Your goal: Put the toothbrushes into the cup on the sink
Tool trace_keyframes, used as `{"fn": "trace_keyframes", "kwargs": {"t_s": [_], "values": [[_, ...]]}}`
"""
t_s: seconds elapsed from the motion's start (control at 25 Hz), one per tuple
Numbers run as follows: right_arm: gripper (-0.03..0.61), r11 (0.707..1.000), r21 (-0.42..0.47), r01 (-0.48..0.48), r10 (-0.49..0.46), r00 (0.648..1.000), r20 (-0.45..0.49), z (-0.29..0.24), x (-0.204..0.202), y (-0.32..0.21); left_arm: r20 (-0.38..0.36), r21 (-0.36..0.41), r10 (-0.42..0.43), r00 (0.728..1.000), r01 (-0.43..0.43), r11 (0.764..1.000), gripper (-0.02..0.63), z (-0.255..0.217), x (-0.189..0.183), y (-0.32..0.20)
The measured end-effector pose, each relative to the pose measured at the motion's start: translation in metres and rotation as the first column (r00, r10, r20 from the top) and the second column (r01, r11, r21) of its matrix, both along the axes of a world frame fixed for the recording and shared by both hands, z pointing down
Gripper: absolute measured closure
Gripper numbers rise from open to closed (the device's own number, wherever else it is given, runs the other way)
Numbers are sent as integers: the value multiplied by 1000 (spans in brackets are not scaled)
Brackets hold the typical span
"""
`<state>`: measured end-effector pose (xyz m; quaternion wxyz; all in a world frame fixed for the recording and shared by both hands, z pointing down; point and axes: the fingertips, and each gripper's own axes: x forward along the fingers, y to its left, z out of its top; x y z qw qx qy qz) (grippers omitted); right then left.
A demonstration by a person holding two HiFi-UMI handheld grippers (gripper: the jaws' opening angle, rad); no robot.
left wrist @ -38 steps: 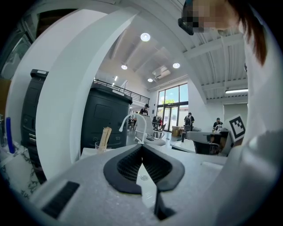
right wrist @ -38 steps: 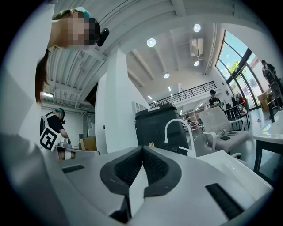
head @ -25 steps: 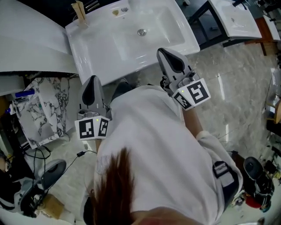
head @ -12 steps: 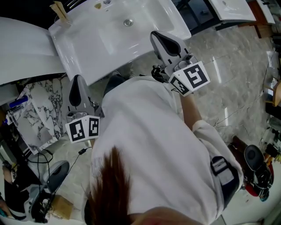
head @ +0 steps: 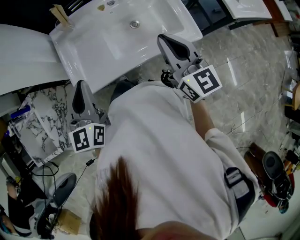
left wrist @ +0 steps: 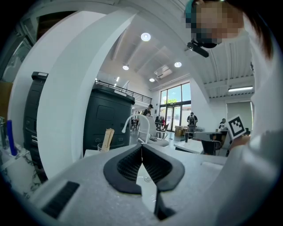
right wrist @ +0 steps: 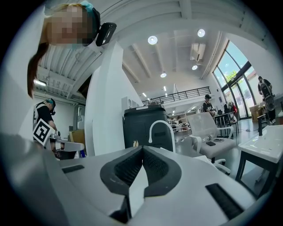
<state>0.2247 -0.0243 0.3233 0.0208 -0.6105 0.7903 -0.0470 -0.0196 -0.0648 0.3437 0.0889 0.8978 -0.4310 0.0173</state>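
The white sink [head: 108, 47] lies at the top of the head view. A clear cup with wooden toothbrushes [head: 60, 16] stands on its back left corner, and shows in the left gripper view as the cup [left wrist: 105, 142] beside the white faucet [left wrist: 140, 125]. My left gripper [head: 79, 85] hangs shut and empty below the sink's front left edge. At the sink's front right edge my right gripper [head: 164, 38] is held, jaws together with nothing in them. Both pairs of pads meet at the tips, left gripper [left wrist: 142, 146] and right gripper [right wrist: 142, 148].
A large white curved panel [head: 23, 51] lies left of the sink. Below it stands a marble-patterned bag [head: 44, 122], with cables [head: 42, 166] on the floor. A second sink [head: 246, 9] is at the top right. A black bin [left wrist: 108, 114] stands behind the sink.
The sink has slid up and left in the head view. Both grippers have drifted slightly left with it and stay shut and empty.
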Motion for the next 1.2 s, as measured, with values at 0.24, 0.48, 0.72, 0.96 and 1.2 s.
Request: {"fn": "trace_keyframes", "kwargs": {"t_s": [0.24, 0.48, 0.72, 0.96, 1.2], "values": [[566, 1000, -8, 7, -7, 1000, -5, 2, -4, -1, 0, -15, -5, 1000, 5, 1000, 598, 4, -3, 1], [566, 1000, -12, 20, -20, 1000, -8, 1, -6, -1, 0, -20, -4, 1000, 4, 1000, 598, 5, -3, 6], [565, 999, -17, 34, -34, 999, -12, 3, -9, 1, -4, -21, -14, 1000, 14, 1000, 598, 6, -5, 11], [565, 999, -15, 41, -41, 999, -10, 3, -9, -1, 0, -22, -26, 1000, 26, 999, 598, 6, -4, 11], [566, 999, -24, 47, -47, 999, -8, 7, -7, -2, 4, -24, -38, 999, 38, 999, 598, 7, -1, 10]]}}
